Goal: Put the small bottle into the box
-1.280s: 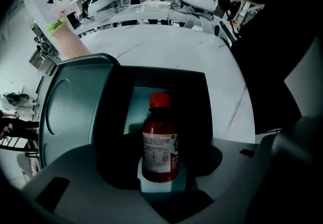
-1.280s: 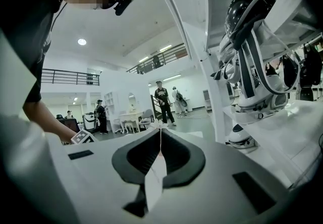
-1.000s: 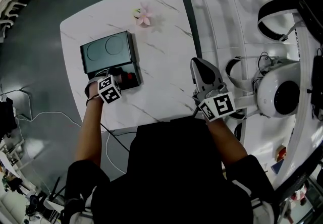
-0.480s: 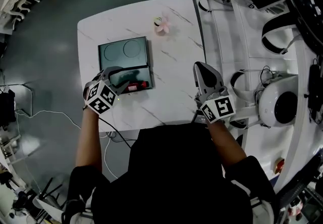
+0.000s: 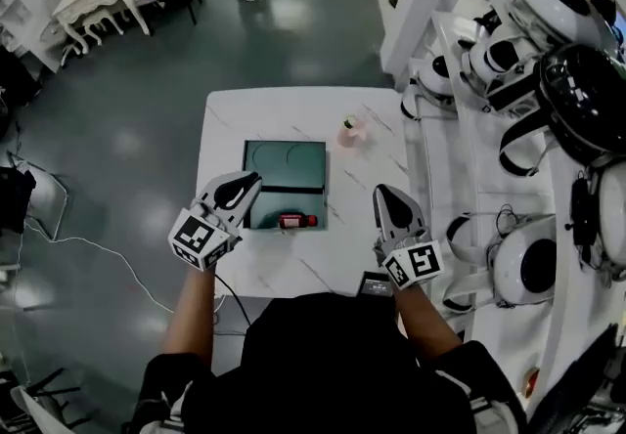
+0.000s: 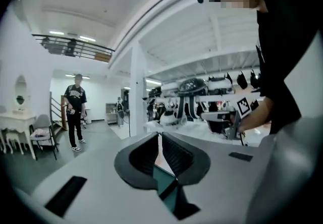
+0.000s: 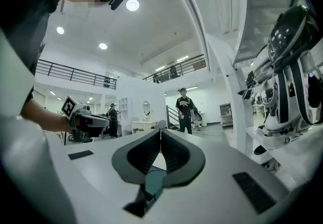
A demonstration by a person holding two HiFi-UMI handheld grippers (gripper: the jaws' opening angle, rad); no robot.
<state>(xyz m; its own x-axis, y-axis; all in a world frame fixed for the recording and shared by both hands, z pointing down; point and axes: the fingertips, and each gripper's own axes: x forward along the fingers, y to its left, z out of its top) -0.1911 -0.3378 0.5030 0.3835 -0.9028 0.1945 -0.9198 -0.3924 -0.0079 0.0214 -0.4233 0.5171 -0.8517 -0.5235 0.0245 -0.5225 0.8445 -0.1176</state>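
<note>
The dark green box (image 5: 286, 164) lies open on the white marble table (image 5: 225, 129). The small red bottle (image 5: 296, 221) lies on its side in the box's near half. My left gripper (image 5: 252, 180) hangs above the box's left edge, well clear of the bottle. Its jaws have just been closing and now meet at the tips (image 6: 159, 135) with nothing between them. My right gripper (image 5: 382, 193) floats over the table's right part, to the right of the box, pointing level. It is shut and empty (image 7: 160, 130).
A pink flower-like ornament (image 5: 350, 132) stands on the table behind the box's right corner. A small dark device (image 5: 375, 282) lies at the table's near edge. White robot bodies (image 5: 528, 266) crowd shelves along the right. A person (image 6: 74, 112) stands far off on the grey floor.
My left gripper has let go of the bottle, left it in the box, risen and shut its jaws. The right gripper has risen a little. The head view has pulled back from the table.
</note>
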